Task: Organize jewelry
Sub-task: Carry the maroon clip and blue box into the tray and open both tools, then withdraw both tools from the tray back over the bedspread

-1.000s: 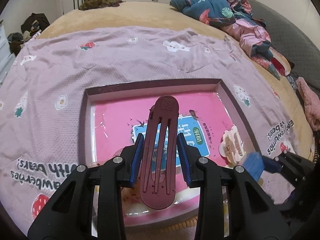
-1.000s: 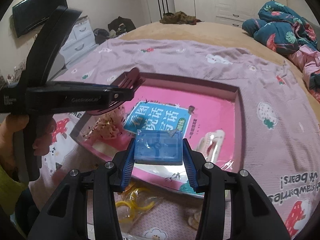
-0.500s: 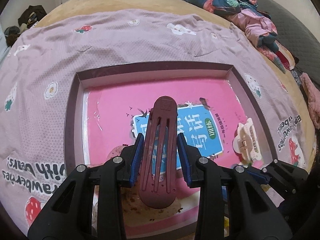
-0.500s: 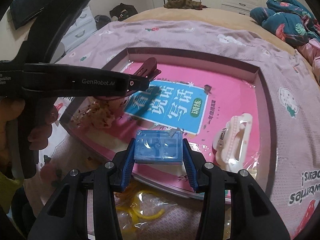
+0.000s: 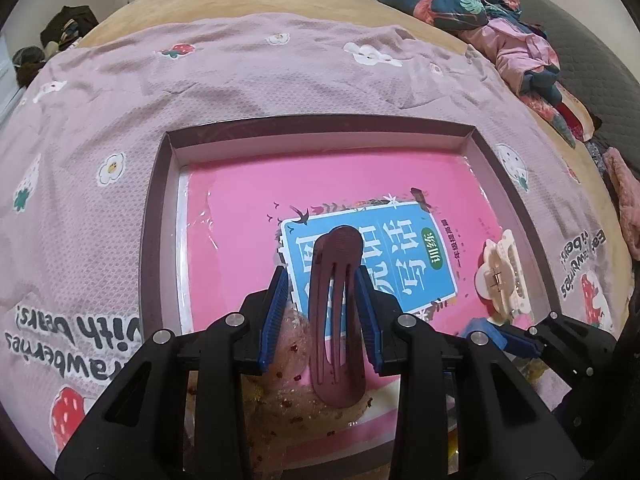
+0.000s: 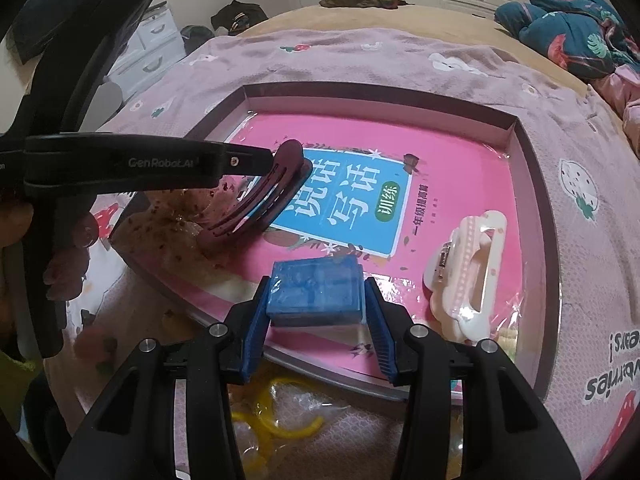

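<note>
One maroon hair clip (image 5: 338, 312) (curved) | long axis along left tongs (image 5: 323, 312)

claw clip (image 6: 466, 266) in tray (image 6: 532, 168), right side

1. Dim, warm indoor lighting throughout; colours muted, slightly purplish.
2. Strong fisheye curvature, with black vignette at all corners.
3. Specular glare on the plastic film over the pink book (image 5: 248, 192), brightest near the tray (image 6: 516, 128) walls.
4. Soft, diffuse shadows beneath both grippers.
5. Sharp at centre; near foreground slightly soft, far room edges smeared.
</note>
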`<state>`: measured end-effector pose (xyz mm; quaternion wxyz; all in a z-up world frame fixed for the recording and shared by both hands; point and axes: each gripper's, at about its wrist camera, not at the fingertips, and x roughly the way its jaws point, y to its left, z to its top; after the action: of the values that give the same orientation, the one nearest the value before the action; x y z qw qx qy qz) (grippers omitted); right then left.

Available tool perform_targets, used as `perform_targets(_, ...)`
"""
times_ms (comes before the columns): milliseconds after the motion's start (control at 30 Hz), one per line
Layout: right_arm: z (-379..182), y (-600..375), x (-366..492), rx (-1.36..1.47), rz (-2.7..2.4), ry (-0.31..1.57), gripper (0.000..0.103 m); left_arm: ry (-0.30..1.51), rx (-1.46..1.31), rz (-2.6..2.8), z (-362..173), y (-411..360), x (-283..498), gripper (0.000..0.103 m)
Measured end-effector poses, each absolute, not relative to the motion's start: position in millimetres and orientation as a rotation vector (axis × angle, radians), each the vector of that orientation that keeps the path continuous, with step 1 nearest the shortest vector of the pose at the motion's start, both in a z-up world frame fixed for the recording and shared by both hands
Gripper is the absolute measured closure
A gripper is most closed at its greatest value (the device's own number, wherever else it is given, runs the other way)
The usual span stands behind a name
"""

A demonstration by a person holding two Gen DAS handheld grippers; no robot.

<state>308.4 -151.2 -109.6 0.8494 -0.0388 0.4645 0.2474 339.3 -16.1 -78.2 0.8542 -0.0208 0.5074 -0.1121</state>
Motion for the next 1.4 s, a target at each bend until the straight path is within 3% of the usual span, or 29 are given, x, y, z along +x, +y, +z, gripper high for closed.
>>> perform_targets(633, -57.8, -188.3, 274.8, -0.061, 0.460, 0.842, 0.028, 1.001, -0.051, -0.237, -44.1, -12.9, 305.3, 0.075)
perform_targets(933, -33.0, -206.8, 258.3, -0.042, 0.418, 0.780, 0.017, 0.951, -0.048, -0.243, -19.3, -15.9, 281.7, 0.063)
perform_targets(1400, 6.7, -224.1, 231.8, -0.016, 0.401, 0.694, 0.015, 0.863, -0.049, -0.236, 23.6, -17.3, 246.4, 0.039)
